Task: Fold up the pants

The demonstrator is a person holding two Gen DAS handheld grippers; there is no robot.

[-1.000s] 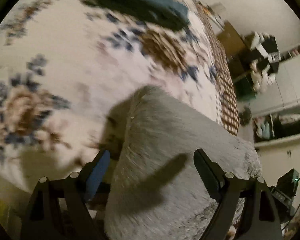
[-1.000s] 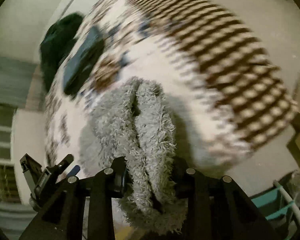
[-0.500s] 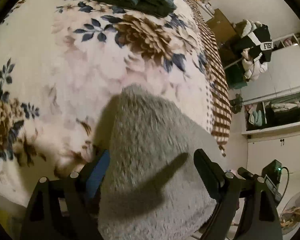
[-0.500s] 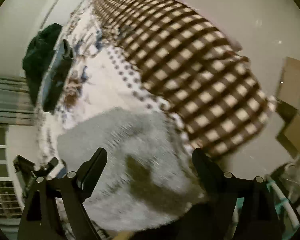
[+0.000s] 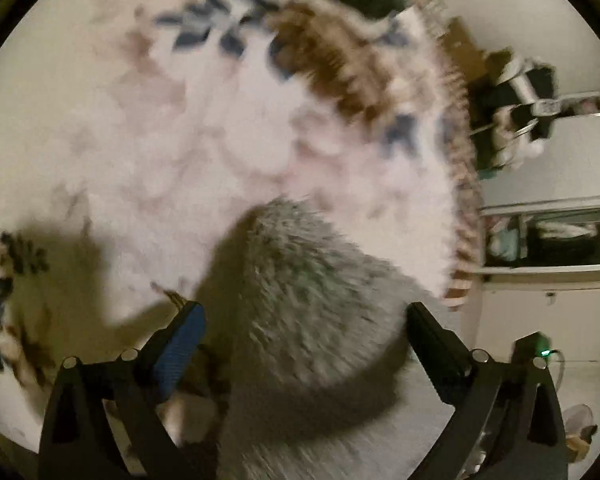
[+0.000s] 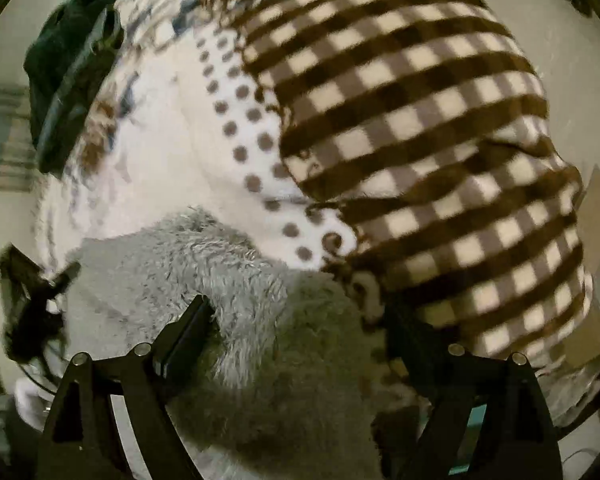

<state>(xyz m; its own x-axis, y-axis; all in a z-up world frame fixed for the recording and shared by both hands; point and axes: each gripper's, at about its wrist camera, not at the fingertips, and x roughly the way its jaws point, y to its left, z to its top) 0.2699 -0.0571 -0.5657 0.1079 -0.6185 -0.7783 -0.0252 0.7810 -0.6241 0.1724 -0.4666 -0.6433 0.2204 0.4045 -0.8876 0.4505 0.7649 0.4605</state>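
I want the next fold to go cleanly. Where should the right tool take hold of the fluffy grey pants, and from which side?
Probably at the raised ridge of the grey pants, which gives a pinchable thickness where flatter parts do not. Come in from the near edge, along the bed, with the right tool open so its fingers straddle the ridge.

Beyond the fluffy grey pants [image 5: 312, 320] lies bare floral bedspread [image 5: 172, 152] (blurred). Dark folded clothes [image 6: 68, 76] block its far end.
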